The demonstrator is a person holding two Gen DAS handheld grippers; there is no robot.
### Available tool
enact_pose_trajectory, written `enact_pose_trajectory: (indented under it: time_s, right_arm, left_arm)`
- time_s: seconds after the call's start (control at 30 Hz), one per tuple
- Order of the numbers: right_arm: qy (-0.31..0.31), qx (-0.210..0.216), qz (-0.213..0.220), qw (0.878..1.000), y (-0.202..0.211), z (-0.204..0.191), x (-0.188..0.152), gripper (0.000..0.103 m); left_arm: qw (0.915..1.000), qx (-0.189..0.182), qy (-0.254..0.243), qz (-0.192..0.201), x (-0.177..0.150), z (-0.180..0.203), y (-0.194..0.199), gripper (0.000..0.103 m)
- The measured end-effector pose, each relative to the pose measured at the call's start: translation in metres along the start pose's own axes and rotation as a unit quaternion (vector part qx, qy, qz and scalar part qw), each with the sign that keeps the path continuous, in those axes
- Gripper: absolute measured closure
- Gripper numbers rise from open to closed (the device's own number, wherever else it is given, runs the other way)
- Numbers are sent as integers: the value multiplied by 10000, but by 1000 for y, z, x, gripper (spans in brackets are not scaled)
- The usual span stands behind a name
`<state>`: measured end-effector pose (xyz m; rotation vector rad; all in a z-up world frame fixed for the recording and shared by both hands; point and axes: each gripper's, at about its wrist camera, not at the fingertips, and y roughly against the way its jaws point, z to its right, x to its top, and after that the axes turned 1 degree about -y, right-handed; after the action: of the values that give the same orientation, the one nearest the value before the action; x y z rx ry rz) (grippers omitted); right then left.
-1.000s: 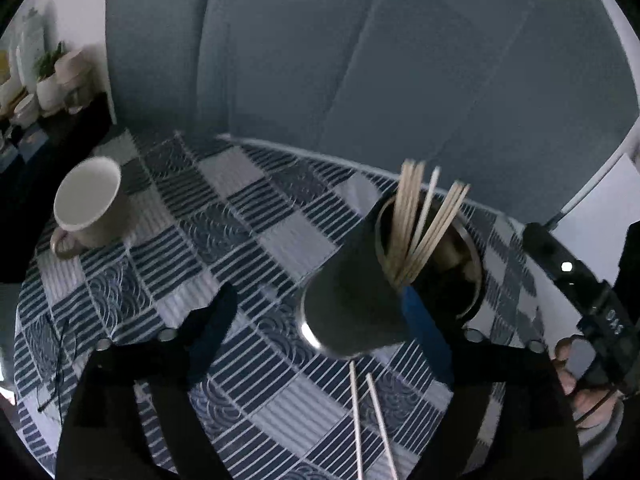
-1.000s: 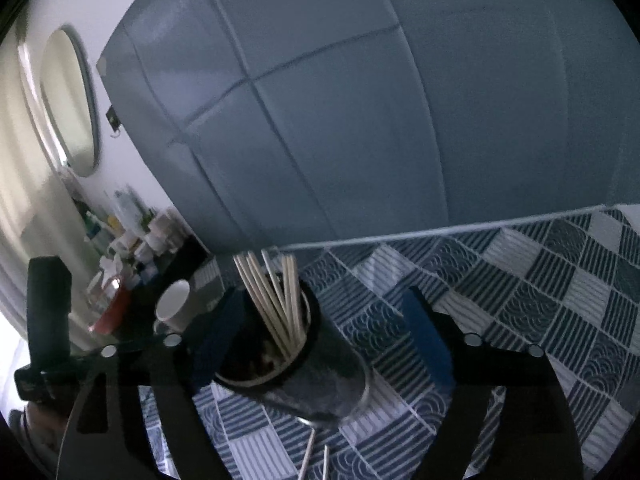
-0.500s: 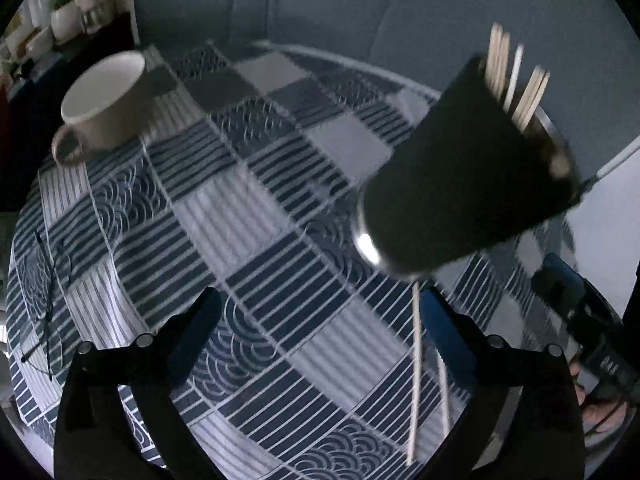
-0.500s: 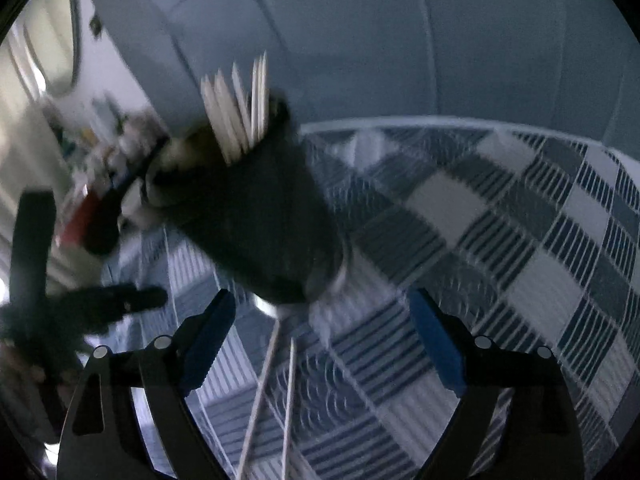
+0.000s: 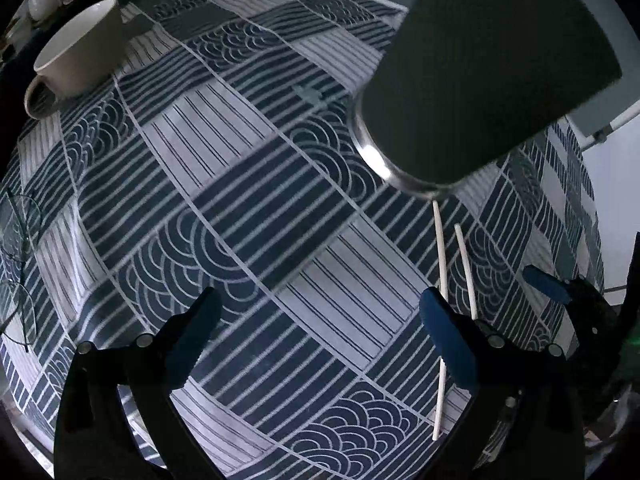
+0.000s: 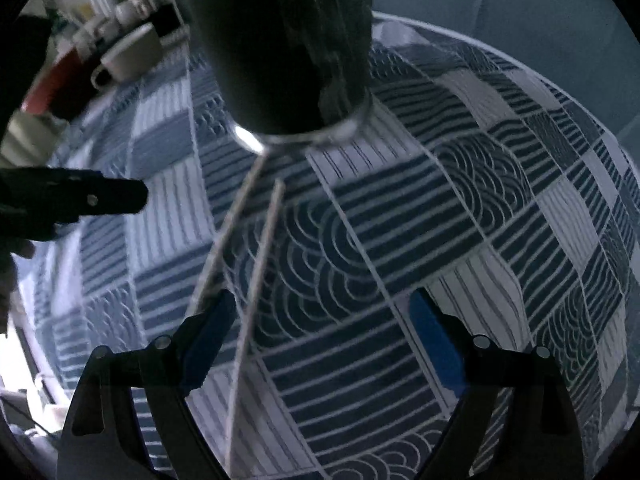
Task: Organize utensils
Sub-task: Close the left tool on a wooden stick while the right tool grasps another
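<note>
On the counter [image 5: 248, 184], which is covered by a blue-and-white patchwork cloth [image 5: 224, 208], two pale chopsticks [image 5: 442, 280] lie side by side just in front of a dark utensil holder [image 5: 480, 80]. The far tips of the chopsticks nearly reach the shiny base rim of the holder, which stands upright. A second ago both cameras looked across at the holder's mouth and the bundle of sticks standing in it; now both look steeply down, the holder fills the top of each view, and its mouth is out of frame.

The left hand-held gripper [image 5: 318, 322] hangs over the cloth with its jaws spread wide and nothing between them. Its right finger [image 5: 448, 340] overlaps the nearer chopstick in the view; whether it touches I cannot tell. Earlier this gripper stood higher, with the holder between its fingers in the picture.

The right hand-held gripper [image 6: 320, 326] is also open and empty. In its blurred view the chopsticks [image 6: 256, 264] run from the holder [image 6: 280, 40] down past its left finger [image 6: 204, 344]. The left gripper's dark finger [image 6: 100, 196] enters from the left edge.

A beige mug [image 5: 76, 52] stands well apart near the counter's far left, larger in view than before. Wire-rimmed glasses [image 5: 20, 264] lie at the left edge.
</note>
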<state>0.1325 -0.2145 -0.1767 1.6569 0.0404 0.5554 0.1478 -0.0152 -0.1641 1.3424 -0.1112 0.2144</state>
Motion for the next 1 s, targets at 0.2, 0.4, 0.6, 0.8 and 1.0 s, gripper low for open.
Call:
enact_pose_trajectory:
  time_s: [0.2, 0.4, 0.6, 0.8, 1.0]
  right_arm:
    - [57, -154, 68, 9998, 5, 5, -6, 36]
    - [-61, -212, 121, 9997, 12, 22, -5, 72]
    - [-228, -363, 116, 9990, 14, 38, -4, 97]
    - [-318, -422, 62, 9986, 14, 49, -3, 98]
    - [-686, -342, 7, 9971, 16, 71, -4, 99]
  left_arm:
    - [9998, -28, -146, -149, -4, 19, -9, 6]
    - [9993, -12, -308, -225, -3, 43, -18, 6]
    - [9964, 542, -580, -314, -5, 71, -34, 6]
    - [9924, 845, -868, -212, -11, 84, -39, 8]
    - [9941, 880, -634, 105, -20, 57, -18, 58]
